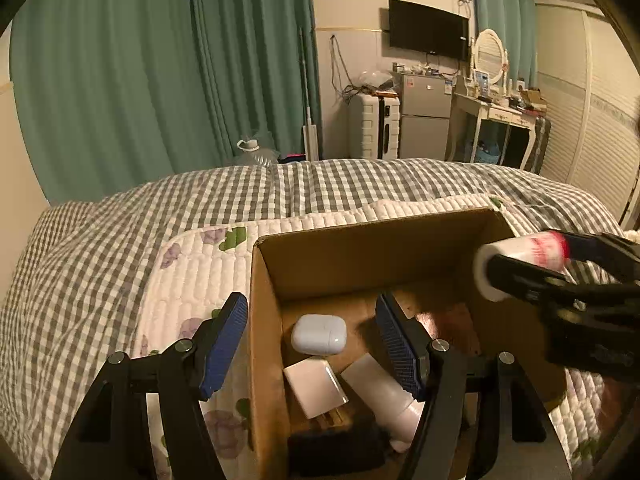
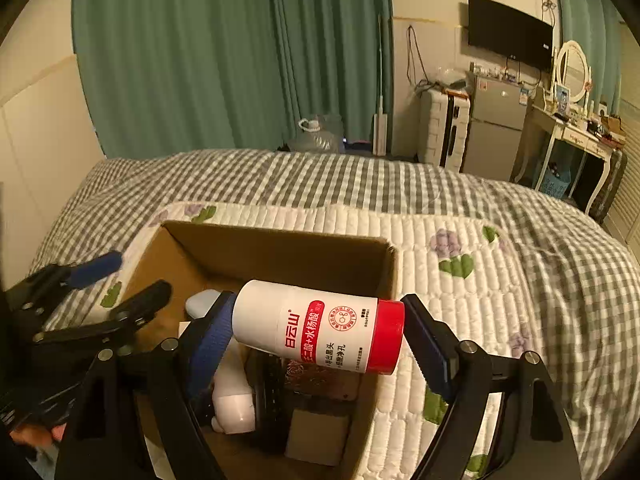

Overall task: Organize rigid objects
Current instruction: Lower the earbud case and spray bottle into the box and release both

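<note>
I see one open brown cardboard box (image 1: 360,256) sitting on the white quilted floral mat (image 1: 192,276) that lies over the grey-and-white checked bedspread (image 1: 100,240). Inside the box, from my left camera, I count three pale items plus a dark one: one white rounded earbud case (image 1: 319,335) nearest the far wall, one white rectangular charger block (image 1: 315,386) just in front of it, one white plastic tube-shaped bottle (image 1: 384,394) lying beside the block, and a black object (image 1: 336,446) at the near end that I cannot make out. My right camera also shows a tan boxy item (image 2: 318,434) low in the box; what it is I cannot tell.

My right tongs (image 2: 320,332) are pinching one white cylindrical bottle with a red cap and red label (image 2: 320,330), one pad against its base and the other against the cap. The bottle hangs over the open box, above the right wall's rim, clear of the contents. Its long axis lies roughly horizontal, running across my right view, base to the left and a little higher, red cap to the right and a little lower. In my left view the same bottle (image 1: 520,264) sits at the right edge, white base pointing toward the box.

My left tongs (image 1: 316,342) are spread wide and hold nothing; they straddle the box's left wall, one blue pad outside, the other inside above the contents.
</note>
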Demonstrator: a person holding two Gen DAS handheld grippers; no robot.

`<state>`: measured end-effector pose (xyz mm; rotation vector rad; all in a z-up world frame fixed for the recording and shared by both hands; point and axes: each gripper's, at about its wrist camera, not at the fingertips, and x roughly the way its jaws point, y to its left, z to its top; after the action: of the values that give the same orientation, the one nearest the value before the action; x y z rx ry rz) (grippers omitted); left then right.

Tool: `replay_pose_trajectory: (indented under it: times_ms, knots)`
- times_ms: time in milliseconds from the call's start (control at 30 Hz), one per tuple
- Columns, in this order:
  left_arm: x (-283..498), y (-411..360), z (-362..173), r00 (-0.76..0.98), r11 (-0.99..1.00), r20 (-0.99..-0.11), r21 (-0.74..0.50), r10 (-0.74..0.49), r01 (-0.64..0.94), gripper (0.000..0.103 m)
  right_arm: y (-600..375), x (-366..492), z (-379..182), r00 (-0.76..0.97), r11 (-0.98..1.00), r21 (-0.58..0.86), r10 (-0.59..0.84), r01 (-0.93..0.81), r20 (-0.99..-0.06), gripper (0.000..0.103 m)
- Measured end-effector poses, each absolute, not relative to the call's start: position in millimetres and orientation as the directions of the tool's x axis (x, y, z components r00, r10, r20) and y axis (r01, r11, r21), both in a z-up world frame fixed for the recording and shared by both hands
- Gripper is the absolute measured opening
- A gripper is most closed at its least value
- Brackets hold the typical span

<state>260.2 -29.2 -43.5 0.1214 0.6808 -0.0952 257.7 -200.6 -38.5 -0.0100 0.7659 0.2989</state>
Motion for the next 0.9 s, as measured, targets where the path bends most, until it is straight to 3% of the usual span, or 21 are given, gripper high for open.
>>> replay_pose_trajectory:
  times_ms: [267,467,733,900]
  knots:
    - [258,-25,-51,0.771,0.988,-0.633,0.073,-0.062,0.139,0.069,-180,284,-49,0.705,0.968,-0.007,0.177,-0.25,-0.686,0.082]
    - [249,-19,-49,0.77,0.989,-0.635,0.054,-0.07,0.134,0.069,-188,279,-41,0.713,0.972,0.027,0.192,-0.235,-0.675,0.082]
    - [206,-22,-7,0.803,0.992,-0.59,0.031,-0.083,0.125,0.069,-206,226,-2,0.73,0.978,0.037,0.179,-0.207,-0.659,0.082]
    - [170,-26,30,0.844,0.989,-0.526,0.028,-0.109,0.145,0.069,-221,177,44,0.788,0.98,0.005,0.161,-0.197,-0.594,0.082]
